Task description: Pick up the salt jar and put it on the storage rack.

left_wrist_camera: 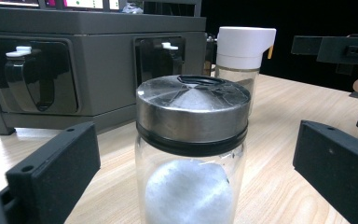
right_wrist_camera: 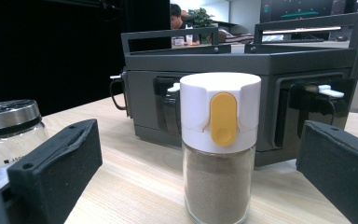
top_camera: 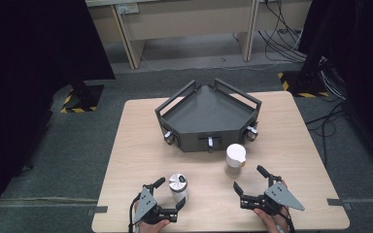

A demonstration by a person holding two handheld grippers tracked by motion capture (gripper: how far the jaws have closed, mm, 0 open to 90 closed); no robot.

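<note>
Light wooden worktop [top_camera: 136, 145] seen from the high view, with a dark grey angular tray [top_camera: 209, 114] as the landmark, standing toward the far middle of the worktop. The tray has raised rail handles along its far sides and three recessed front panels, each holding a small white-topped latch [left_wrist_camera: 19, 51].

Just in front of the tray's middle panel, slightly toward its right corner, stands a glass spice jar with a white cap [top_camera: 235, 159]; in the right gripper view the jar [right_wrist_camera: 220, 144] holds brown powder and its cap carries a yellow oval tab facing the camera. Nearer the person and off the tray's left front corner stands a glass shaker with a metal lid [top_camera: 178, 187]; in the left gripper view the shaker [left_wrist_camera: 192, 149] holds white granules and partly screens the spice jar behind it.

The left gripper [top_camera: 171, 195] has its jaws spread wide on either side of the shaker, with clear gaps to the glass, holding nothing. The right gripper [top_camera: 248, 178] is likewise wide open and empty, its jaws flanking the spice jar from the near side without touching it. A hand [top_camera: 267, 218] grasps the right gripper at the worktop's near edge.

Behind the tray, beyond the worktop, lie a grey floor, trailing cables [top_camera: 281, 43] and pale desk legs.
</note>
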